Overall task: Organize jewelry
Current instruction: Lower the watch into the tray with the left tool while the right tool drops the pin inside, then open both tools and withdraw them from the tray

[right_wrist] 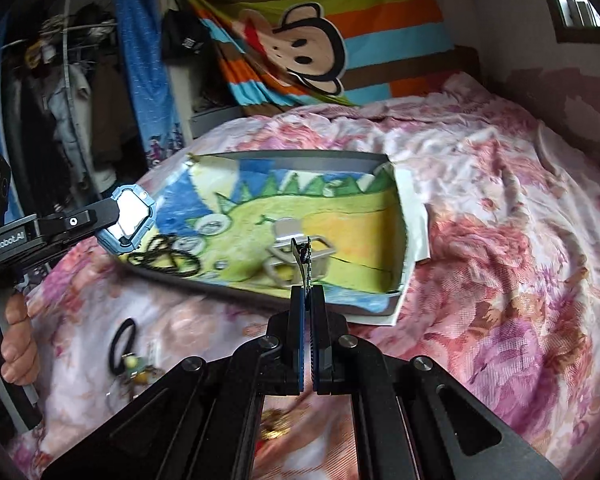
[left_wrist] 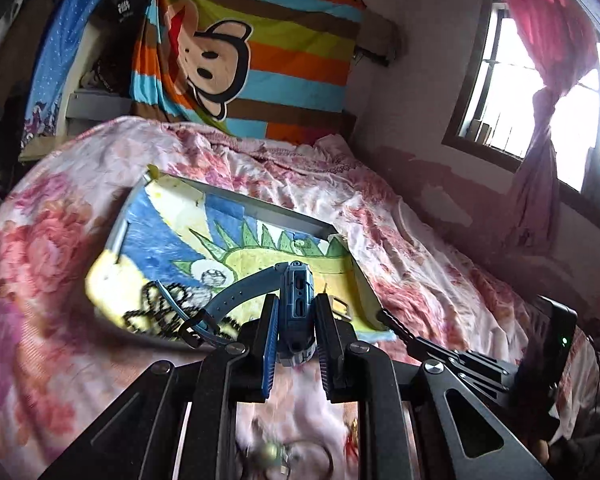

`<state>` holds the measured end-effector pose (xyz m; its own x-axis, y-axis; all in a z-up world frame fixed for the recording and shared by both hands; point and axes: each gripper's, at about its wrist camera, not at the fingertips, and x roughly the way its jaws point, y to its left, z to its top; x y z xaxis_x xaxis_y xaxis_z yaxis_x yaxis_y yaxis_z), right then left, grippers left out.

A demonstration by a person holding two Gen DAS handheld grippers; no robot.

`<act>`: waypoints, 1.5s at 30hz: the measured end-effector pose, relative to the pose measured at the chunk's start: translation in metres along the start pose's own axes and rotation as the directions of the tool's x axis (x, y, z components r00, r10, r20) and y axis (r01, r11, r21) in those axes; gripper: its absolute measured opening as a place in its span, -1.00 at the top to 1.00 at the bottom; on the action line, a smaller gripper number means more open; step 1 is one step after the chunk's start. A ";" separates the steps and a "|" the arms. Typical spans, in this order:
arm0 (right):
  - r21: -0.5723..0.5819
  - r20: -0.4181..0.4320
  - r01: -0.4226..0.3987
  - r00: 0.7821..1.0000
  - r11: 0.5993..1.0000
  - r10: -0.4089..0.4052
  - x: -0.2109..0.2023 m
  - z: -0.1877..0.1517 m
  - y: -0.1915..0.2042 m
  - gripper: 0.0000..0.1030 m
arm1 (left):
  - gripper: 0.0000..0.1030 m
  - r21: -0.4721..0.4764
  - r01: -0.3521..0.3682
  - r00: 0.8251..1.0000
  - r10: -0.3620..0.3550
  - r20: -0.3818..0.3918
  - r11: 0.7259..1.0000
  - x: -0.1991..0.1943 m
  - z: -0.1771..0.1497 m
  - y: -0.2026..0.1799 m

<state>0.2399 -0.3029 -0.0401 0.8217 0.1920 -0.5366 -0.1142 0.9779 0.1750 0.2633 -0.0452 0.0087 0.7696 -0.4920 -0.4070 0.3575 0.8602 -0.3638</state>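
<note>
My left gripper (left_wrist: pixel 295 300) is shut on a blue watch (left_wrist: pixel 295 292), held on edge by its case, with the strap curving out to the left. In the right wrist view that watch (right_wrist: pixel 129 220) hangs over the near left corner of a shallow grey tray (right_wrist: pixel 300 158) lined with a child's drawing. My right gripper (right_wrist: pixel 307 292) is shut on a thin black piece of jewelry (right_wrist: pixel 303 258) that sticks up above the tray's near edge. A pale silver piece (right_wrist: pixel 287 248) and a black chain (right_wrist: pixel 167 260) lie inside the tray (left_wrist: pixel 259 212).
The tray rests on a bed with a pink floral cover (right_wrist: pixel 500 240). On the cover nearer me lie a black hair tie (right_wrist: pixel 121 344), small beaded bits (right_wrist: pixel 137 368) and a gold piece (right_wrist: pixel 273 428). A hand (right_wrist: pixel 15 340) grips the left tool's handle. A wall and window (left_wrist: pixel 520 80) stand to the right.
</note>
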 end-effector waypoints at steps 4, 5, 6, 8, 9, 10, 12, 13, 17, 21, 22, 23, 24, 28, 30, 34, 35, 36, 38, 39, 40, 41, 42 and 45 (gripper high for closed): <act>0.018 -0.013 0.016 1.000 1.000 -0.016 0.014 0.006 -0.009 0.95 | 0.68 -0.007 -0.032 0.999 0.032 -0.027 0.999 0.032 0.004 0.001; 0.024 -0.018 0.016 1.000 1.000 -0.016 0.018 0.008 -0.010 0.95 | 0.68 -0.006 -0.038 0.999 0.037 -0.039 0.999 0.041 0.005 0.001; 0.027 -0.022 0.017 1.000 0.999 -0.017 0.022 0.009 -0.011 0.95 | 0.68 -0.006 -0.044 0.998 0.043 -0.050 0.999 0.047 0.004 0.003; 0.030 -0.029 0.024 0.999 0.999 -0.023 0.027 0.009 -0.013 0.95 | 0.68 -0.003 -0.064 0.995 0.064 -0.077 0.998 0.059 0.001 0.005; 0.033 -0.036 0.025 0.999 0.999 -0.023 0.030 0.009 -0.014 0.95 | 0.68 -0.003 -0.076 0.993 0.075 -0.094 0.997 0.066 -0.001 0.008; 0.039 -0.045 0.026 0.999 0.999 -0.024 0.034 0.008 -0.015 0.95 | 0.68 -0.002 -0.081 0.991 0.080 -0.104 0.997 0.069 -0.003 0.009; 0.045 -0.061 0.027 0.998 0.999 -0.025 0.039 0.005 -0.016 0.95 | 0.68 0.001 -0.099 0.987 0.099 -0.130 0.995 0.077 -0.010 0.012; 0.048 -0.071 0.027 0.997 0.998 -0.024 0.042 0.004 -0.016 0.95 | 0.68 0.010 -0.111 0.983 0.111 -0.144 0.994 0.081 -0.012 0.012; 0.052 -0.080 0.032 0.996 0.998 -0.028 0.045 0.000 -0.016 0.94 | 0.67 0.032 -0.117 0.982 0.120 -0.146 0.993 0.082 -0.012 0.010; 0.046 -0.079 0.040 0.996 0.998 -0.037 0.044 0.001 -0.016 0.94 | 0.67 0.026 -0.116 0.981 0.118 -0.153 0.993 0.081 -0.011 0.010; 0.046 -0.080 0.042 0.996 0.998 -0.038 0.044 0.001 -0.017 0.94 | 0.67 0.027 -0.115 0.981 0.118 -0.157 0.993 0.081 -0.011 0.010; 0.046 -0.084 0.045 0.996 0.998 -0.042 0.045 0.001 -0.017 0.94 | 0.67 0.030 -0.114 0.980 0.118 -0.163 0.993 0.082 -0.011 0.010; 0.047 -0.085 0.047 0.995 0.998 -0.043 0.044 0.001 -0.018 0.94 | 0.67 0.033 -0.113 0.979 0.117 -0.166 0.993 0.081 -0.011 0.009; 0.054 -0.084 0.058 0.995 0.997 -0.053 0.039 0.001 -0.020 0.88 | 0.55 0.049 -0.106 0.978 0.113 -0.174 0.993 0.078 -0.008 0.005; 0.057 -0.076 0.062 0.995 0.996 -0.058 0.035 0.002 -0.020 0.66 | 0.34 0.057 -0.107 0.980 0.115 -0.163 0.993 0.073 -0.008 0.002; 0.070 -0.031 0.061 0.998 0.996 -0.059 0.016 0.003 -0.022 0.19 | -0.34 0.016 -0.113 0.988 0.114 -0.100 0.993 0.052 -0.004 0.000; 0.069 -0.019 0.060 0.998 0.996 -0.059 0.012 0.004 -0.021 0.19 | -0.35 0.011 -0.113 0.989 0.113 -0.091 0.994 0.048 -0.003 0.000; 0.062 -0.007 0.059 0.998 0.996 -0.059 0.006 0.006 -0.020 0.17 | -0.36 0.010 -0.119 0.989 0.120 -0.083 0.993 0.042 -0.001 -0.001; 0.049 0.016 0.057 0.998 0.997 -0.057 -0.005 0.008 -0.017 -0.01 | -0.56 0.019 -0.139 0.988 0.140 -0.060 0.990 0.030 0.002 -0.005; 0.045 0.030 0.055 0.998 0.997 -0.056 -0.009 0.009 -0.015 -0.19 | -0.65 0.019 -0.151 0.988 0.151 -0.037 0.988 0.021 0.003 -0.007; 0.038 0.056 0.048 0.997 0.998 -0.050 -0.018 0.010 -0.012 -0.27 | -0.79 0.017 -0.158 0.987 0.158 -0.020 0.987 0.015 0.005 -0.009; 0.031 0.075 0.042 0.996 0.999 -0.044 -0.025 0.012 -0.010 -0.38 | -0.86 0.013 -0.161 0.987 0.161 0.009 0.987 0.004 0.006 -0.011; 0.021 0.093 0.035 0.995 0.999 -0.037 -0.032 0.013 -0.007 -0.45 | -0.88 0.012 -0.162 0.987 0.161 0.024 0.987 -0.002 0.007 -0.013; -0.014 0.139 0.020 0.990 1.000 -0.018 -0.051 0.015 0.001 -0.60 | -0.94 0.028 -0.175 0.982 0.173 0.072 0.984 -0.025 0.008 -0.021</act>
<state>0.2056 -0.3130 -0.0002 0.8932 0.1613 -0.4196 -0.1055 0.9825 0.1532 0.2408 -0.0504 0.0333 0.8560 -0.3246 -0.4024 0.2315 0.9366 -0.2631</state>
